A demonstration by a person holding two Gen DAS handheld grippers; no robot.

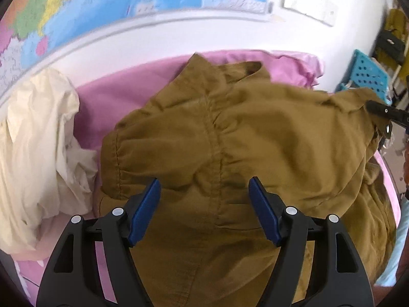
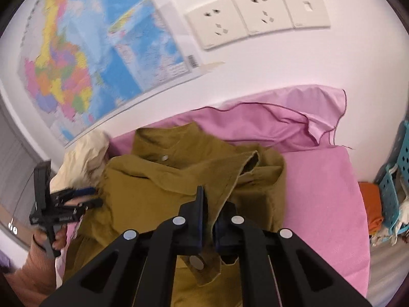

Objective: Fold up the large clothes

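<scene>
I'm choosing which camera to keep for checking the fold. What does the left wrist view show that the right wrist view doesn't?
Left wrist only: the left gripper, jaws open above the jacket's back seam.

Right wrist only: the right gripper, jaws shut on the jacket's edge, the wall sockets and a sleeved hand.

Both: the brown jacket, cream cloth, pink sheet, wall map and blue basket.

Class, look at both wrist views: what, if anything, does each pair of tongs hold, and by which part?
The right tongs are shut on the jacket, pinching a front edge of its fabric. The left tongs stand open above the jacket and hold nothing.
</scene>
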